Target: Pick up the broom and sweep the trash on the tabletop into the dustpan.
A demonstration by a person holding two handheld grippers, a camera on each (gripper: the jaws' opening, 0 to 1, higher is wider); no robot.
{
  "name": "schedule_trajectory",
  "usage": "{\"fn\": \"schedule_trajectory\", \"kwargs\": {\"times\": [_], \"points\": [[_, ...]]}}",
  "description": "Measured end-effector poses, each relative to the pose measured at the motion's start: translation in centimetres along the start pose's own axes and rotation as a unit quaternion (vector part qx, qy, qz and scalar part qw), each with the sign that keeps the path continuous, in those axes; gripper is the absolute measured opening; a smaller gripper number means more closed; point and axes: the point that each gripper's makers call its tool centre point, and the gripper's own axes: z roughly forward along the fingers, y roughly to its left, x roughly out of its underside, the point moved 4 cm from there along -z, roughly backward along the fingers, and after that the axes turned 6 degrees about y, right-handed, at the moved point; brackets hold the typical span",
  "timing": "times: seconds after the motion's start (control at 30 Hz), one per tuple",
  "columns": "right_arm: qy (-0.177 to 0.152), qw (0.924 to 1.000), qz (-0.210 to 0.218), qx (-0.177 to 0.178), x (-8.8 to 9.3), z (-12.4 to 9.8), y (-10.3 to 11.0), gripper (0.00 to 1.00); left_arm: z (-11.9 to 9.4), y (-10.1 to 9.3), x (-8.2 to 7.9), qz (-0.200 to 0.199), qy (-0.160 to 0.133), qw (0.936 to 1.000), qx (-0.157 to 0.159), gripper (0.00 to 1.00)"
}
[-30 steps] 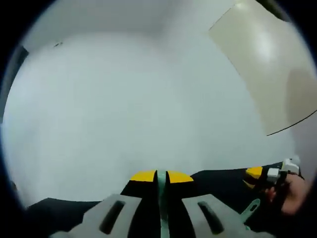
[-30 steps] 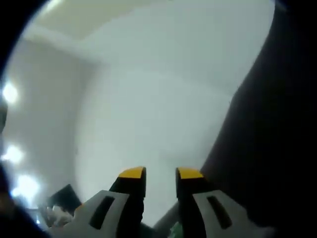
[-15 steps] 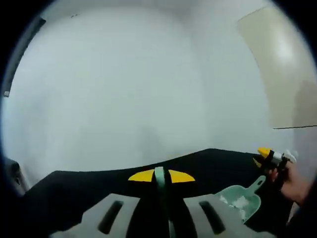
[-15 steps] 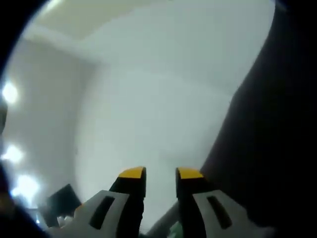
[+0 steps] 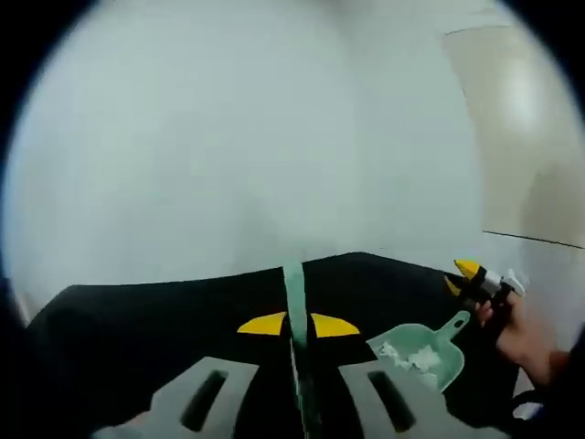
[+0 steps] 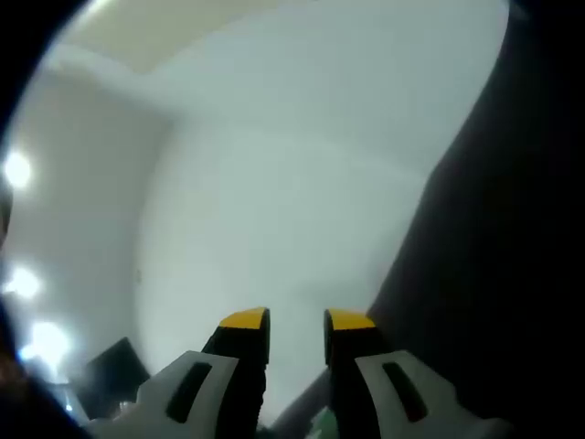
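Observation:
In the left gripper view my left gripper (image 5: 297, 324) is shut on the thin pale-green broom handle (image 5: 294, 288), which runs up between the yellow tips over the black tabletop (image 5: 137, 320). A green dustpan (image 5: 416, 352) with white trash (image 5: 422, 358) in it sits low on the right. Its handle reaches to my right gripper (image 5: 463, 275), held by a hand (image 5: 521, 334). In the right gripper view the right gripper (image 6: 297, 320) keeps a narrow gap at its yellow tips, with a bit of green dustpan (image 6: 320, 422) low between the jaws.
A plain white wall (image 5: 228, 137) stands behind the table's far edge (image 5: 183, 277). A beige panel (image 5: 521, 119) is at the right. In the right gripper view a dark surface (image 6: 494, 229) takes the right side, and bright lights (image 6: 16, 169) show at the left.
The left gripper view has tipped down, so more tabletop shows, along with the dustpan. More of the broom handle now sticks out past the left tips. The right gripper view has barely shifted.

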Motion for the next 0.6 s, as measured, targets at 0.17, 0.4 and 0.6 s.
{"fn": "schedule_trajectory", "kwargs": {"times": [0.17, 0.4, 0.6], "points": [[0.002, 1.0, 0.0, 0.0, -0.1, 0.1, -0.2, 0.25, -0.7, -0.2, -0.8, -0.012, -0.022, 0.9997, -0.004, 0.04], [0.001, 1.0, -0.002, 0.001, -0.2, 0.2, -0.3, 0.25, -2.5, -2.5, -1.9, 0.014, -0.085, 0.9937, -0.072, 0.04], [-0.003, 1.0, 0.002, -0.005, -0.3, 0.0, -0.1, 0.25, -0.1, -5.8, -0.8, 0.043, -0.108, 0.9868, -0.113, 0.04]]}}
